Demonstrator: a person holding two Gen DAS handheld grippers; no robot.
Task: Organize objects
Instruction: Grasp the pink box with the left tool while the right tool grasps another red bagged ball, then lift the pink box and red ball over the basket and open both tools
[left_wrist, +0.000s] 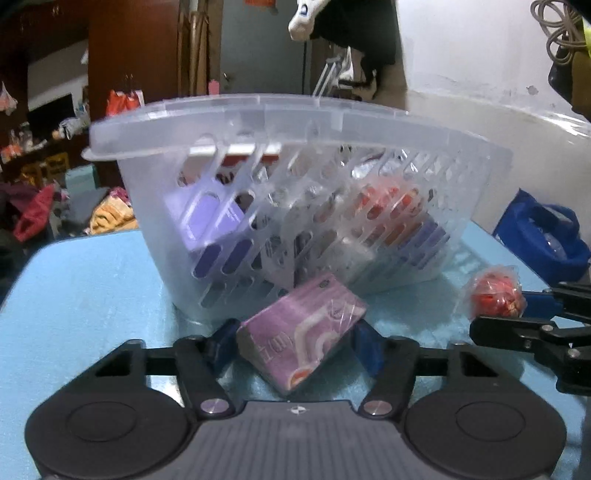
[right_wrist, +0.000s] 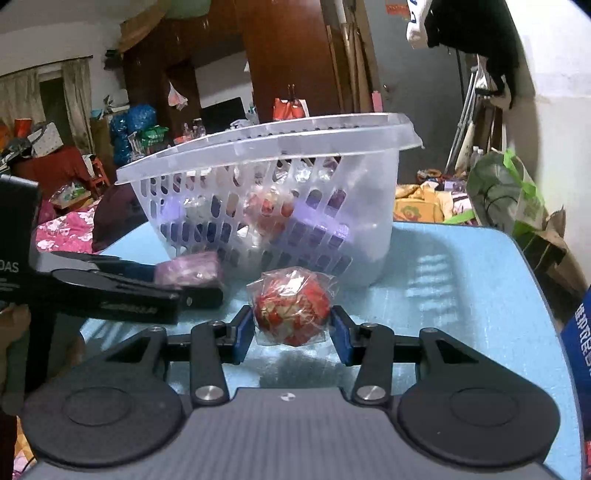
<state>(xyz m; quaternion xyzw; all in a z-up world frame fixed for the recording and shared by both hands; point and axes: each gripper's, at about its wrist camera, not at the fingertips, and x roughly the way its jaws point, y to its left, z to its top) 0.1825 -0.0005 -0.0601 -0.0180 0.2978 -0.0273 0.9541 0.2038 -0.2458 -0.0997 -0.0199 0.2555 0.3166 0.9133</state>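
Left wrist view shows the left gripper (left_wrist: 295, 341) closed on a purple plastic-wrapped tissue pack (left_wrist: 301, 334), held tilted between its blue pads just in front of a translucent white slotted plastic basket (left_wrist: 221, 125). At the right edge of that view the right gripper (left_wrist: 517, 312) appears side-on, pinching a red patterned ball wrapped in clear plastic (left_wrist: 496, 301). A blue bag (left_wrist: 543, 236) sits beyond it, something the other camera shows only as a blue sliver.

Right wrist view gives the ball (right_wrist: 291, 306) head-on, clamped between both blue pads of the right gripper (right_wrist: 291, 330) above the light blue tabletop (right_wrist: 461, 295). The left gripper (right_wrist: 192, 291) enters from the left with the purple pack (right_wrist: 186, 267) near the basket's wall.

Through the slots of the basket (right_wrist: 369, 236), purple packs, a second red wrapped ball and some pale wrapped items lie piled inside; exact count is unclear.
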